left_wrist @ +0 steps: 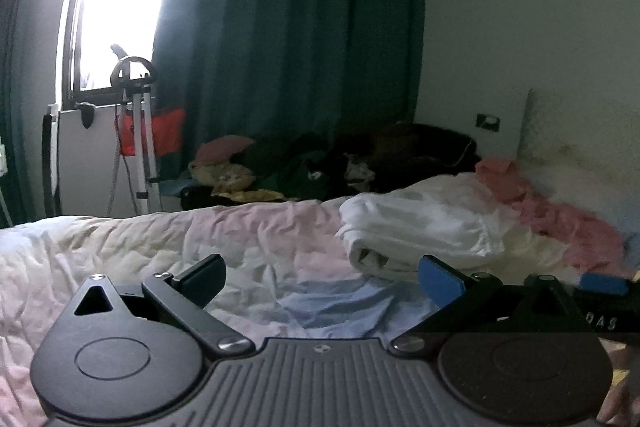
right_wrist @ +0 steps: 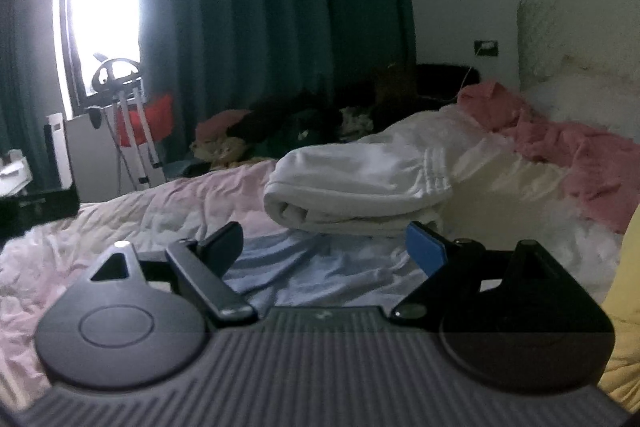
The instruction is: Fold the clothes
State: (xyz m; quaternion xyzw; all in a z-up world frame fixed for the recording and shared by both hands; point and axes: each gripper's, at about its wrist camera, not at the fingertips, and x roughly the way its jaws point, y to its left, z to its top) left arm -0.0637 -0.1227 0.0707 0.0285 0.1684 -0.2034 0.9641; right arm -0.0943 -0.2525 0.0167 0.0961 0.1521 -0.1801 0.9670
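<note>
A folded white garment (left_wrist: pixel 420 231) lies on the bed, ahead and to the right of my left gripper (left_wrist: pixel 320 279), which is open and empty. In the right wrist view the same white garment (right_wrist: pixel 360 183) sits just ahead of my right gripper (right_wrist: pixel 324 247), also open and empty. A crumpled pink garment (left_wrist: pixel 552 215) lies further right near the headboard; it also shows in the right wrist view (right_wrist: pixel 568 147). A light blue cloth (left_wrist: pixel 340 307) lies flat under the left gripper's jaws and under the right gripper (right_wrist: pixel 304 275). The right gripper's blue pad (left_wrist: pixel 604 285) shows at the left view's right edge.
The bed has a wrinkled pale pink and white sheet (left_wrist: pixel 140 251). A heap of dark and coloured clothes (left_wrist: pixel 320 167) lies beyond the bed by the green curtain (left_wrist: pixel 288 27). A tripod stand (left_wrist: pixel 136 131) stands by the window. A yellow cloth (right_wrist: pixel 624 287) is at right.
</note>
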